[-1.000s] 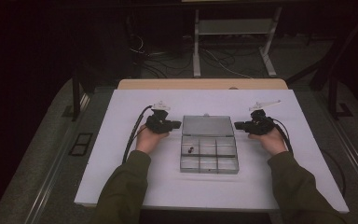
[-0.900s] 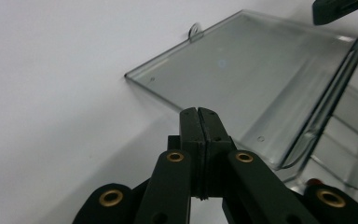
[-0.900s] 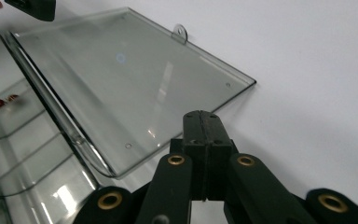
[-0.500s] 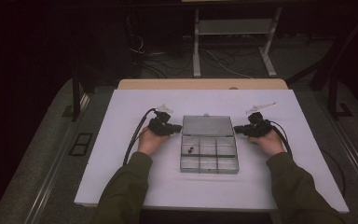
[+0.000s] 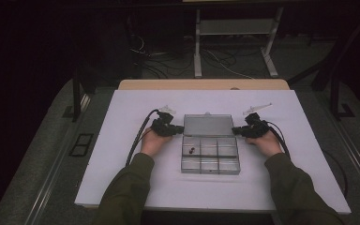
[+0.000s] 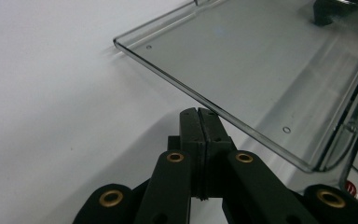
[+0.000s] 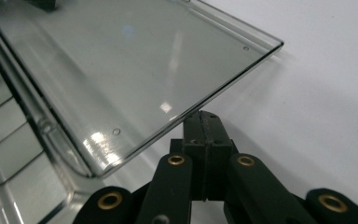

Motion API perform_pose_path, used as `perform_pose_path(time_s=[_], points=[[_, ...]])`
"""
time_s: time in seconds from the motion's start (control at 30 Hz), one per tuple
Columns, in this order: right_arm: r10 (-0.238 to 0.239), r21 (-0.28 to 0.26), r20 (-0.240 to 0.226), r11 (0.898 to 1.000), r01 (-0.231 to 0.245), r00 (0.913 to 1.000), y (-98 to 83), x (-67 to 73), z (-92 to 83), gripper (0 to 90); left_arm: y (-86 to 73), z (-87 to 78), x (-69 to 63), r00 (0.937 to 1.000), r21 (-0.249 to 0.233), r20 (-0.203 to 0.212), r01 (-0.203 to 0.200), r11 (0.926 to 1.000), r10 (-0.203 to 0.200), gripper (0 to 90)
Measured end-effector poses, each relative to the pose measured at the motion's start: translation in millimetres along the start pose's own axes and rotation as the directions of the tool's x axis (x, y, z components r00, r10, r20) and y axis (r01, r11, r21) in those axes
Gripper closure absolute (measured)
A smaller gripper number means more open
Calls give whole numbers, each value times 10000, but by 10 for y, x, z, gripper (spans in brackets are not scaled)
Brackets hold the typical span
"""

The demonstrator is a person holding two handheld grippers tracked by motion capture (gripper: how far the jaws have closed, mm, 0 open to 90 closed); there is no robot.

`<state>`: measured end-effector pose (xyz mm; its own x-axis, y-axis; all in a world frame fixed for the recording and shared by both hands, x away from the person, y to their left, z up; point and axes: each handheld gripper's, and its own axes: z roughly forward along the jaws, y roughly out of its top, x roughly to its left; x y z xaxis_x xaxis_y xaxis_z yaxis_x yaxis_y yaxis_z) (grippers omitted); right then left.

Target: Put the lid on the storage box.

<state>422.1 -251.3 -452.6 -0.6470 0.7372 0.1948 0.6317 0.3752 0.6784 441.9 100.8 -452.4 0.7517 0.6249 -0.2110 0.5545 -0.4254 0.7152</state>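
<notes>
A clear plastic compartment box (image 5: 210, 161) lies in the middle of the white table top (image 5: 122, 140), its lid (image 5: 208, 125) folded open toward the far side. A few small dark pieces (image 5: 191, 150) sit in its upper left compartment. My left gripper (image 5: 181, 129) is shut and empty, its tip at the lid's left edge. In the left gripper view the closed jaws (image 6: 199, 116) reach just beneath the lid's rim (image 6: 223, 112). My right gripper (image 5: 235, 131) is shut too, with its tip (image 7: 203, 117) tucked under the lid's right rim (image 7: 177, 119).
The box's divided compartments (image 7: 14, 140) lie just left of my right jaws. Each gripper trails a black cable (image 5: 138, 138) over the table. A wooden edge (image 5: 201, 84) borders the far side. Beyond it are a metal stand (image 5: 234, 28) and loose floor cables.
</notes>
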Motion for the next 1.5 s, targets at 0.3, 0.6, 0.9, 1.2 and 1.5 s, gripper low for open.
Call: perform_pose_path(time_s=[0.3, 0.6, 0.9, 1.2, 1.5], points=[[286, -182, -33, 9994, -286, 9996, 56, -6, 84, 890, 28, 10, -6, 10000, -151, -20, -57, 9999, 57, 893], [434, -272, -48, 9987, -435, 9990, 88, -5, 112, 890, 87, 45, -5, 10000, -200, -61, -30, 9998, 29, 893], [470, -493, -11, 9977, -470, 9989, 107, -7, 91, 890, 111, 33, -34, 10000, -451, -38, 66, 9990, -68, 894], [407, -650, -52, 9970, -410, 9992, 128, 9, 42, 891, 126, 0, -46, 9999, -668, 70, 155, 9976, -150, 894], [368, -795, -89, 9961, -374, 9993, 152, 27, -5, 891, 136, -7, -75, 9997, -713, 187, 151, 9973, -138, 894]])
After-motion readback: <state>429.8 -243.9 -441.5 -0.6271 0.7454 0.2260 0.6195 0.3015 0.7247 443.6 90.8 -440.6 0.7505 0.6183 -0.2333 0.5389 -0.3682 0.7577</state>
